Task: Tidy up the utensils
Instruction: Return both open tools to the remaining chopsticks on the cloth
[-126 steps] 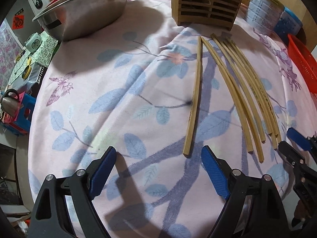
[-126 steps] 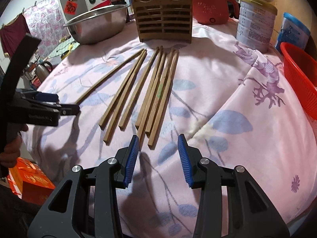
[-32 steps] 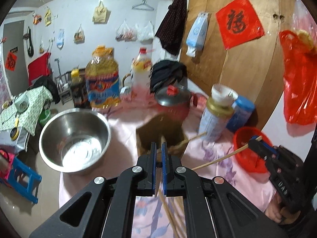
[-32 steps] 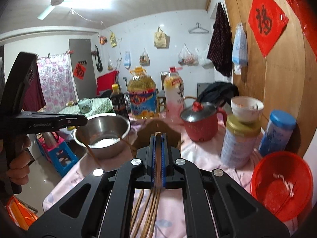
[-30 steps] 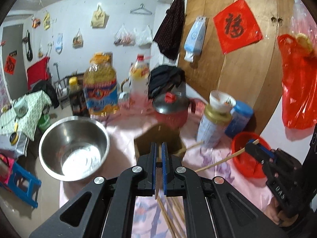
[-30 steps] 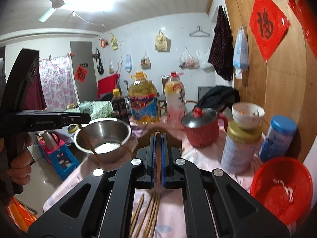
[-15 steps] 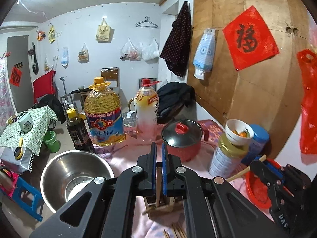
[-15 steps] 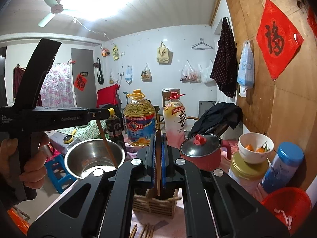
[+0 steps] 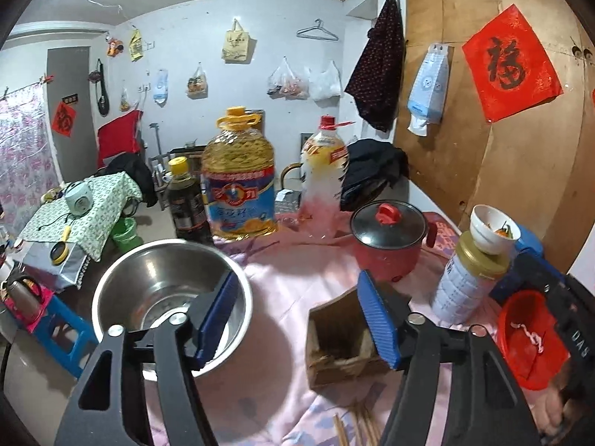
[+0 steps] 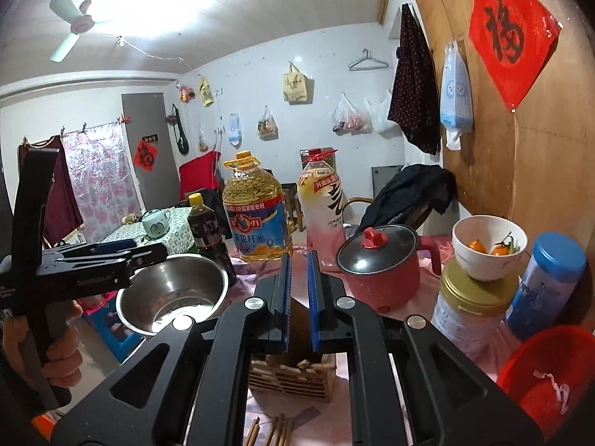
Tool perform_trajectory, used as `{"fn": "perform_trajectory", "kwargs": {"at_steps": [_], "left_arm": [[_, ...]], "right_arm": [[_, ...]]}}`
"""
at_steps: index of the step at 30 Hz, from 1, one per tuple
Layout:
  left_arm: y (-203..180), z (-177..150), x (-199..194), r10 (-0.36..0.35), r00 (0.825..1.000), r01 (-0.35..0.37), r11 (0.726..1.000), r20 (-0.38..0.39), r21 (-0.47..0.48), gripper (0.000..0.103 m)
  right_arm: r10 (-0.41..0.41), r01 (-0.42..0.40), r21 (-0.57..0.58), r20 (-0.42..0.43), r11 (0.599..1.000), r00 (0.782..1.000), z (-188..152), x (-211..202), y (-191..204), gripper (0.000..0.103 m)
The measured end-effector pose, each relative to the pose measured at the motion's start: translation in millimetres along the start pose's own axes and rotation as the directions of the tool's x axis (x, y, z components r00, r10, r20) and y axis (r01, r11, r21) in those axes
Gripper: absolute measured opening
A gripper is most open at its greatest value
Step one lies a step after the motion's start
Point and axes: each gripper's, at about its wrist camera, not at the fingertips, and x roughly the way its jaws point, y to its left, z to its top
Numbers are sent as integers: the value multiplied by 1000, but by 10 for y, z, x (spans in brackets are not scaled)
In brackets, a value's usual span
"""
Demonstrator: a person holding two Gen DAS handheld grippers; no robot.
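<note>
The wooden holder (image 9: pixel 344 345) stands on the pink cloth (image 9: pixel 282 278) between the steel bowl (image 9: pixel 167 290) and the red basket (image 9: pixel 528 338), with loose chopsticks (image 9: pixel 357 425) lying on the cloth in front of it. Half a second ago the left gripper (image 9: pixel 297 319) was clenched on a chopstick above the holder; now its jaws are spread wide and hold nothing. The right gripper (image 10: pixel 298 297), then clamped on a chopstick, now shows a narrow gap with nothing between the pads, directly above the holder (image 10: pixel 293 375); stick ends show inside its top.

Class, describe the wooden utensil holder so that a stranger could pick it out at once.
Start at the pink floral tablecloth. Between the large steel mixing bowl and the red lidded electric pot stands the slatted wooden utensil holder. It is the only wooden container there: a square, open-topped box.
</note>
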Motion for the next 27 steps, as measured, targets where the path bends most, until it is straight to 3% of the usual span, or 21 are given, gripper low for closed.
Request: {"fn": "perform_trajectory", "kwargs": {"at_steps": [8, 16, 19, 22, 27], "left_arm": [[166, -444, -134, 17, 997, -21, 999, -75, -45, 73], [271, -901, -246, 38, 989, -49, 996, -144, -71, 77], [299, -1147, -239, 36, 982, -53, 995, -184, -89, 78], [292, -1434, -193, 47, 968, -65, 996, -246, -65, 78], [204, -1853, -163, 51, 946, -52, 999, -320, 5, 78]], "right_arm": [[-20, 23, 34, -69, 999, 997, -356, -172, 5, 22], [-16, 25, 67, -141, 997, 990, -723, -352, 111, 22], [-29, 40, 61, -177, 997, 984, -941, -404, 161, 29], [-58, 61, 4, -258, 998, 964, -1254, -449, 242, 30], [-74, 73, -17, -316, 997, 946, -1534, -574, 248, 30]]}}
